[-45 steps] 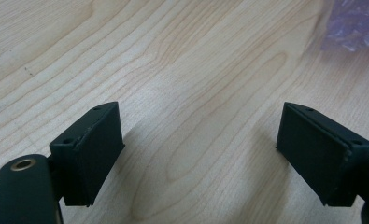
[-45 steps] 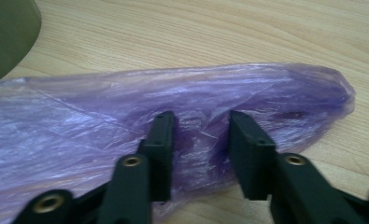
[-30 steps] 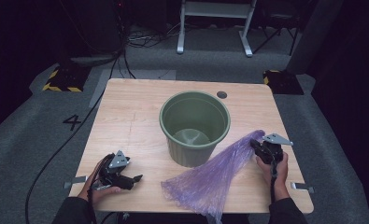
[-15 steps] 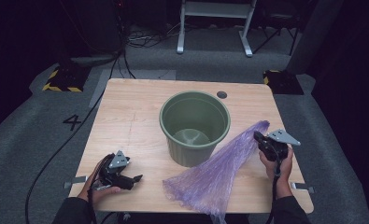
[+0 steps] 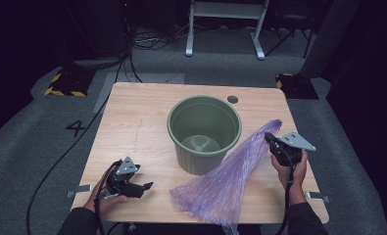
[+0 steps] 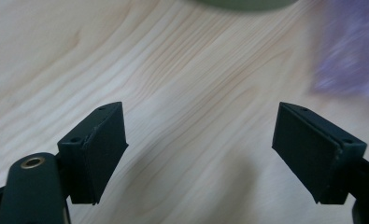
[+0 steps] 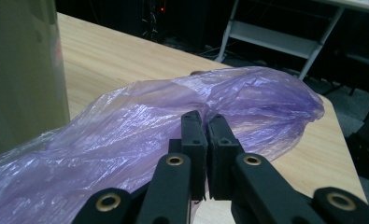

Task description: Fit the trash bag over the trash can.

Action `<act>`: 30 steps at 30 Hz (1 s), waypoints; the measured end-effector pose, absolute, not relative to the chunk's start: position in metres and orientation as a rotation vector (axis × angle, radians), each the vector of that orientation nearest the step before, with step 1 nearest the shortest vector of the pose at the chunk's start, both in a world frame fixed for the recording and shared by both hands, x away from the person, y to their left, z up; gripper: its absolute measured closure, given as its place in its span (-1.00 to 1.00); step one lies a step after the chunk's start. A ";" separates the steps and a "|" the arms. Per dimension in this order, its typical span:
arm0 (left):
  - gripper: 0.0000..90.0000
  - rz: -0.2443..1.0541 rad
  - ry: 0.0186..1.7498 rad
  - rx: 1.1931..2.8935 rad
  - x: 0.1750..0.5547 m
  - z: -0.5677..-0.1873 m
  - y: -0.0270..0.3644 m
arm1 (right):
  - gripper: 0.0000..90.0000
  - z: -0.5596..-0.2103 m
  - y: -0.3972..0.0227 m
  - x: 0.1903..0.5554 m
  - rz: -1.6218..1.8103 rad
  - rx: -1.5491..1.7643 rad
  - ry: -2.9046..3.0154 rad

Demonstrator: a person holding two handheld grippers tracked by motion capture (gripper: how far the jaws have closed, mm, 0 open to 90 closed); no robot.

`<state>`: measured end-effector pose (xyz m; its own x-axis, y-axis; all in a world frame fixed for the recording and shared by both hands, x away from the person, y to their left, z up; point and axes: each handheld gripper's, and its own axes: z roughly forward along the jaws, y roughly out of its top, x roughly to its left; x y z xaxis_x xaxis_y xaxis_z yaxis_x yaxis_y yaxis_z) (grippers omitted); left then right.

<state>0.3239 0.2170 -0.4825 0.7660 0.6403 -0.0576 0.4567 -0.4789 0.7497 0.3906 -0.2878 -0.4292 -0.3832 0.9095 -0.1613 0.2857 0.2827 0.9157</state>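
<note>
A thin purple plastic bag (image 5: pixel 225 183) stretches from the table's front edge up to my right gripper (image 5: pixel 272 142), which is shut on its upper end at the right of the table. In the right gripper view the jaws (image 7: pixel 206 120) pinch the crinkled bag (image 7: pixel 126 126) between them. A green bin (image 5: pixel 204 132) stands upright and empty at the table's middle, left of the raised bag. My left gripper (image 5: pixel 141 187) rests low at the front left, open; in the left gripper view the gripper (image 6: pixel 201 114) has only bare wood between its pads.
The light wooden table (image 5: pixel 132 122) has a cable hole (image 5: pixel 232 99) at the back right. The bag's lower end hangs over the front edge. A white metal frame (image 5: pixel 225 29) and cables lie on the floor behind.
My right gripper has risen with the bag's end, pulling the bag steeper and more taut. The left gripper has stayed in place.
</note>
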 end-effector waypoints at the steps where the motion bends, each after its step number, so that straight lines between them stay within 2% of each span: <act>1: -0.61 0.284 0.799 2.138 0.319 -0.476 0.211 | 0.95 -0.426 -0.285 0.391 1.098 1.067 1.830; 2: -0.62 0.276 0.725 2.127 0.309 -0.463 0.195 | 0.95 -0.424 -0.283 0.391 1.097 1.060 1.828; 5: -0.62 0.265 0.644 2.138 0.298 -0.454 0.176 | 0.95 -0.420 -0.280 0.391 1.102 1.045 1.827; 10: -0.62 0.187 0.503 2.165 0.284 -0.451 0.136 | 0.95 -0.413 -0.275 0.391 1.107 1.021 1.818; 14: -0.61 0.148 0.471 2.225 0.289 -0.465 0.116 | 0.95 -0.406 -0.270 0.390 1.115 0.995 1.816; 19: -0.60 0.124 0.459 2.251 0.294 -0.475 0.109 | 0.95 -0.399 -0.268 0.391 1.121 0.978 1.807; 24: -0.36 0.127 0.437 2.297 0.299 -0.487 0.097 | 0.95 -0.391 -0.264 0.391 1.132 0.955 1.802; 27: -0.12 0.161 0.435 2.332 0.302 -0.491 0.093 | 0.95 -0.385 -0.261 0.389 1.145 0.930 1.795; 30: -0.01 0.201 0.459 2.365 0.307 -0.494 0.090 | 0.95 -0.381 -0.259 0.388 1.156 0.918 1.795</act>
